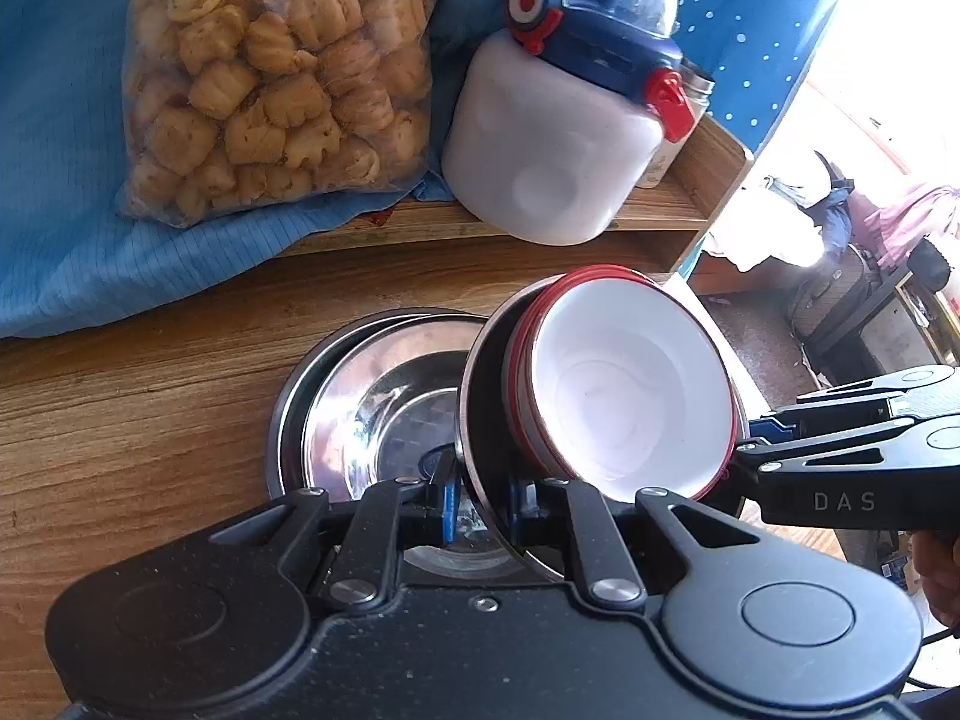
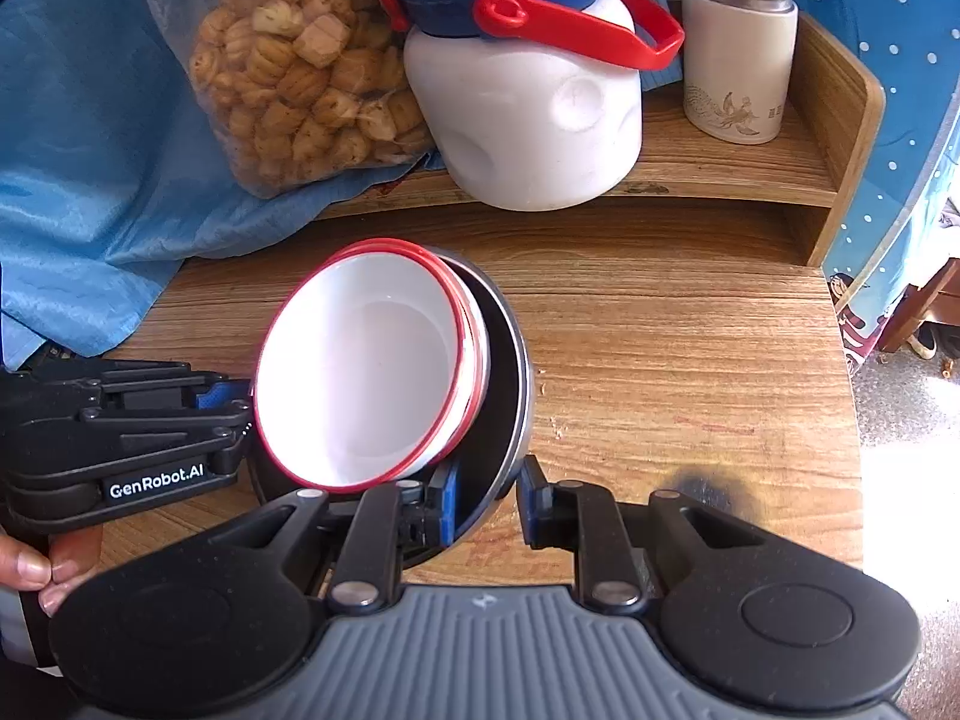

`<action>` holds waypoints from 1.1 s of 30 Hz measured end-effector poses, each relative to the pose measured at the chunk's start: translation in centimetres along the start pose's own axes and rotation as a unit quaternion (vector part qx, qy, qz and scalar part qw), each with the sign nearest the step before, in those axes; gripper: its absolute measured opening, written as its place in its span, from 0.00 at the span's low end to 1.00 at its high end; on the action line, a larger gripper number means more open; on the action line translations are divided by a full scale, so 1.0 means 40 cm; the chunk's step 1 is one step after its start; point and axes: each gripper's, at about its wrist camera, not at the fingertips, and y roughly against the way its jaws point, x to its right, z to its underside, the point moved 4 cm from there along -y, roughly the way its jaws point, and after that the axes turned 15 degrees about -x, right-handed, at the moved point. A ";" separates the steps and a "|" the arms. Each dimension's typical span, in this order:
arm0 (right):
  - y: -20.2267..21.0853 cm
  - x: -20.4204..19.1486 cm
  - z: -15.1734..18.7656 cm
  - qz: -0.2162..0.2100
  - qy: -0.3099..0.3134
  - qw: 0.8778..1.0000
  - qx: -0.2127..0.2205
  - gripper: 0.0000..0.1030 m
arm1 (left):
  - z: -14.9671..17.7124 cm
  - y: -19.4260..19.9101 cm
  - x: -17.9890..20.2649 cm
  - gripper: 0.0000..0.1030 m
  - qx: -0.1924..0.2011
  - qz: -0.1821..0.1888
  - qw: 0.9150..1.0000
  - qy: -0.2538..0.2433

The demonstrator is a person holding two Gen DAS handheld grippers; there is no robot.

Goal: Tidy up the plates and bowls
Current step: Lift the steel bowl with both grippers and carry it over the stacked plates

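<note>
- Left gripper (image 1: 480, 501) and right gripper (image 2: 489, 507) both clamped on tilted round steel pan (image 2: 510, 372), opposite rims; shared hold steadies it.
- Stacked red-rimmed white bowls (image 2: 366, 372), frame centre, nested inside; likely headed for shiny steel plates (image 1: 360, 396), lower centre.

The right tool (image 2: 486, 501) pinched the rim of a steel plate (image 2: 510, 372), tilted above the wooden surface (image 2: 660, 360). White red-rimmed bowls (image 2: 366, 378) sat nested in it. The left tool (image 2: 243, 414) met that stack from the left. Behind stood a white jug (image 2: 528, 120), a snack bag (image 2: 300, 72) and a flask (image 2: 738, 54).
</note>
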 end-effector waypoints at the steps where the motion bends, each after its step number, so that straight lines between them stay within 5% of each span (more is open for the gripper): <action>1: -0.003 0.000 -0.006 -0.001 0.000 1.000 -0.001 0.22 | -0.004 -0.003 -0.002 0.14 -0.001 0.000 1.000 0.002; 33: -0.062 -0.016 -0.073 -0.011 0.012 0.999 -0.037 0.22 | -0.037 -0.043 -0.066 0.14 -0.029 -0.011 0.999 0.031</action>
